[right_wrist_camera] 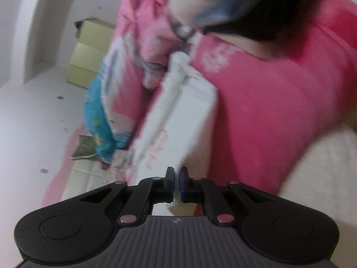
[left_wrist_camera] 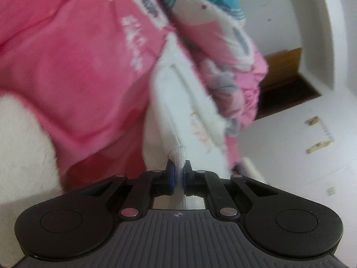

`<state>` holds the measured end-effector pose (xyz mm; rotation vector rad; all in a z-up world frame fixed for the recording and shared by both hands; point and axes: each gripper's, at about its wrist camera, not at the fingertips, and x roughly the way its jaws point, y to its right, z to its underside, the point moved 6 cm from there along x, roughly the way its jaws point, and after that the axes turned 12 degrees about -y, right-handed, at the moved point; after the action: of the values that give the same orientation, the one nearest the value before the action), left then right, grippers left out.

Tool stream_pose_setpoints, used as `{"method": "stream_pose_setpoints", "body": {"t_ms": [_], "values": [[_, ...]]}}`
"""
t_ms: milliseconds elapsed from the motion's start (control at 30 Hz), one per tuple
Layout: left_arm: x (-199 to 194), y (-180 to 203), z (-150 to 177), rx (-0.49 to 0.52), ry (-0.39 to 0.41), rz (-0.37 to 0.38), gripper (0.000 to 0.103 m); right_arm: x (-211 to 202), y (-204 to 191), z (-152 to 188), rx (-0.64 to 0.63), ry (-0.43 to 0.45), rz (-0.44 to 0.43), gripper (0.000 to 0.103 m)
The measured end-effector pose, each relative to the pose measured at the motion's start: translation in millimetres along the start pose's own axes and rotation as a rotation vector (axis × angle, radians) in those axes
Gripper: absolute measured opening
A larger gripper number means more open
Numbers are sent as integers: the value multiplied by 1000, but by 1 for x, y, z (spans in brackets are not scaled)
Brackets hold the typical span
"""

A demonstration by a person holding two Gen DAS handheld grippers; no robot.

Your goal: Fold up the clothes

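Observation:
A white garment [left_wrist_camera: 178, 102] with orange lettering stretches between my two grippers. My left gripper [left_wrist_camera: 178, 167] is shut on its ribbed corner, and the cloth runs away from it up the left wrist view. In the right wrist view the same white garment [right_wrist_camera: 178, 116] rises from my right gripper [right_wrist_camera: 177, 174], whose pads are shut on its edge. Under it lies a large pink garment [left_wrist_camera: 73, 62] with white print, also the pink garment [right_wrist_camera: 267, 102] on the right of the right wrist view. Both views are blurred.
A pile of pink, white and teal clothes [left_wrist_camera: 223, 33] lies beside the white garment, and shows as clothes [right_wrist_camera: 111, 102] in the right wrist view. A cream fuzzy surface [left_wrist_camera: 22, 145] carries everything. Beyond are a white floor [left_wrist_camera: 312, 178], a brown doorway step [left_wrist_camera: 287, 84] and yellow boxes [right_wrist_camera: 87, 55].

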<state>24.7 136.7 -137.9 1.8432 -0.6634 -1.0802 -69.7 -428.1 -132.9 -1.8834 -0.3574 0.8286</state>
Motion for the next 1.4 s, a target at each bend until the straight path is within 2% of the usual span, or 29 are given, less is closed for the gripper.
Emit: {"method": "stream_pose_setpoints", "body": {"t_ms": [133, 300, 533, 800, 967, 1033, 1067, 1133, 1167, 1233, 1267, 1300, 1333, 1367, 1400], "values": [[2, 20, -18, 18, 36, 68, 5, 2, -31, -24, -74, 32, -47, 4], [8, 39, -57, 35, 91, 120, 5, 14, -66, -66, -147, 73, -73, 4], [32, 54, -127, 43, 149, 135, 4, 46, -103, -133, -219, 138, -93, 4], [86, 56, -217, 54, 156, 107, 4, 124, -120, -224, -259, 159, -61, 4], [151, 41, -293, 29, 117, 52, 5, 196, -105, -295, -243, 166, -18, 3], [185, 22, -324, -27, 95, 42, 6, 230, -82, -324, -186, 165, 0, 4], [201, 8, -335, -74, 82, 41, 11, 247, -69, -338, -159, 160, 9, 5], [228, -24, -348, -184, 45, 26, 24, 275, -29, -354, -54, 133, 58, 9], [238, -38, -351, -236, 34, 26, 25, 289, -8, -362, 1, 118, 85, 11], [240, -50, -350, -279, 39, 72, 26, 305, 24, -370, 78, 105, 127, 12], [240, -54, -349, -292, 44, 101, 29, 302, 23, -367, 64, 107, 127, 13], [238, -55, -348, -293, 47, 121, 31, 299, 19, -364, 43, 107, 124, 21], [234, -53, -346, -282, 53, 121, 35, 296, 16, -360, 21, 107, 121, 27], [228, -50, -345, -270, 64, 112, 37, 290, 8, -356, -11, 120, 136, 38], [221, -47, -343, -254, 78, 104, 38, 284, -1, -352, -47, 137, 157, 41]]}}
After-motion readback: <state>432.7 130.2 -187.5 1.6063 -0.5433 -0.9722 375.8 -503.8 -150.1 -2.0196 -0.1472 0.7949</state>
